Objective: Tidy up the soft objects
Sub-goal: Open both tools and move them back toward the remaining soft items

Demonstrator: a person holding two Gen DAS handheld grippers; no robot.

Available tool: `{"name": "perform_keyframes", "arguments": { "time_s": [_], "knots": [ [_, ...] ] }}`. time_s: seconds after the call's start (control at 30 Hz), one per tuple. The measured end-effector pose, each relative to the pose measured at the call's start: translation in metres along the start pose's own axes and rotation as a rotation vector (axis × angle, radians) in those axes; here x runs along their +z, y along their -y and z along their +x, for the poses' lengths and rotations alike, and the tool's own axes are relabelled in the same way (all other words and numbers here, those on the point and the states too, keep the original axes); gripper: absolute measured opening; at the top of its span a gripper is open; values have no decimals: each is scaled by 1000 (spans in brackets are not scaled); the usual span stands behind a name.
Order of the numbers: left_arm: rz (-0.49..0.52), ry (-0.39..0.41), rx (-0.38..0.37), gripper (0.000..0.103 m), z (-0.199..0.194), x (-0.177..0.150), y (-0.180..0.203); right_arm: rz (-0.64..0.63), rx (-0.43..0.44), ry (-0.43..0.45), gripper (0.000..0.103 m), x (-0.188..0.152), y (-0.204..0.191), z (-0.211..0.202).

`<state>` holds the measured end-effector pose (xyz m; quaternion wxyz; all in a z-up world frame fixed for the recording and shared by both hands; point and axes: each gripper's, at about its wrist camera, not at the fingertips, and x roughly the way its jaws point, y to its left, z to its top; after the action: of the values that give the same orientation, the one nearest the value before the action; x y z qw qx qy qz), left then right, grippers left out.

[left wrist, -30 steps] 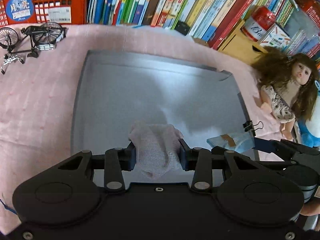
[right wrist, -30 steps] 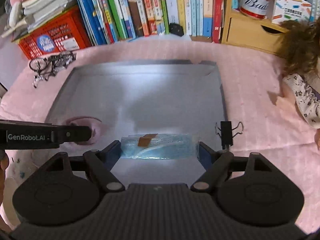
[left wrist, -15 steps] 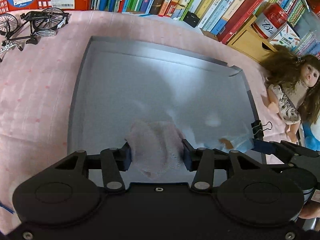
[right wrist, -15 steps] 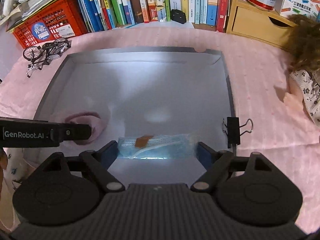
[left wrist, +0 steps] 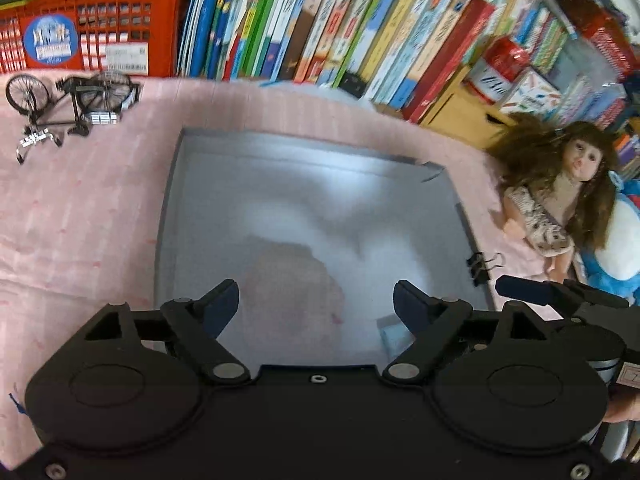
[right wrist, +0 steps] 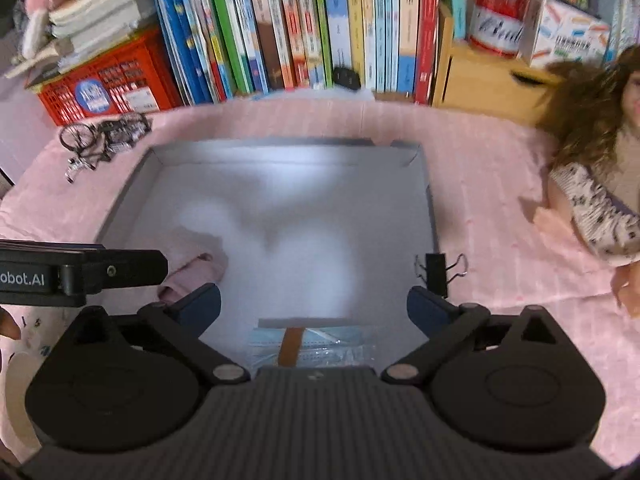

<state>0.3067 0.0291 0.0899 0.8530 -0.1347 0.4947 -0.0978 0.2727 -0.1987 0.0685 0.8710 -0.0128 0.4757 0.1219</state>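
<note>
A pink cloth [left wrist: 294, 296] lies in the near left part of the shallow grey tray [left wrist: 320, 184]; it also shows in the right wrist view [right wrist: 192, 272]. A blue face mask in a clear packet [right wrist: 312, 346] lies at the tray's [right wrist: 280, 168] near edge; a corner of it shows in the left wrist view [left wrist: 394, 336]. My left gripper [left wrist: 316, 300] is open above the cloth, holding nothing. My right gripper [right wrist: 314, 304] is open above the mask packet, holding nothing.
The tray sits on a pink bedspread. A black binder clip [right wrist: 438, 272] lies at the tray's right edge. A doll [left wrist: 560, 200] and a blue plush [left wrist: 616, 248] lie to the right. A model bicycle [left wrist: 68, 100], a red crate [left wrist: 76, 36], books and a wooden box [right wrist: 484, 84] stand behind.
Both grippers opened and let go: the pink cloth and the mask packet now lie in the tray. Both grippers rose and drew back a little.
</note>
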Motion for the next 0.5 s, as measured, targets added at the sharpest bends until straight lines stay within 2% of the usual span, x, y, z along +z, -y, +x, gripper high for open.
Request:
{"name": "perform_keyframes", "arguments": {
  "time_s": [0.3,0.5],
  "knots": [
    [91,136,-67,87,-60,-34,16,-64,3,214,103,-30,-1,-72],
    [160,244,-92,89,-98,-69,26,-59,3,328,103,-62,5,-103]
  ]
}}
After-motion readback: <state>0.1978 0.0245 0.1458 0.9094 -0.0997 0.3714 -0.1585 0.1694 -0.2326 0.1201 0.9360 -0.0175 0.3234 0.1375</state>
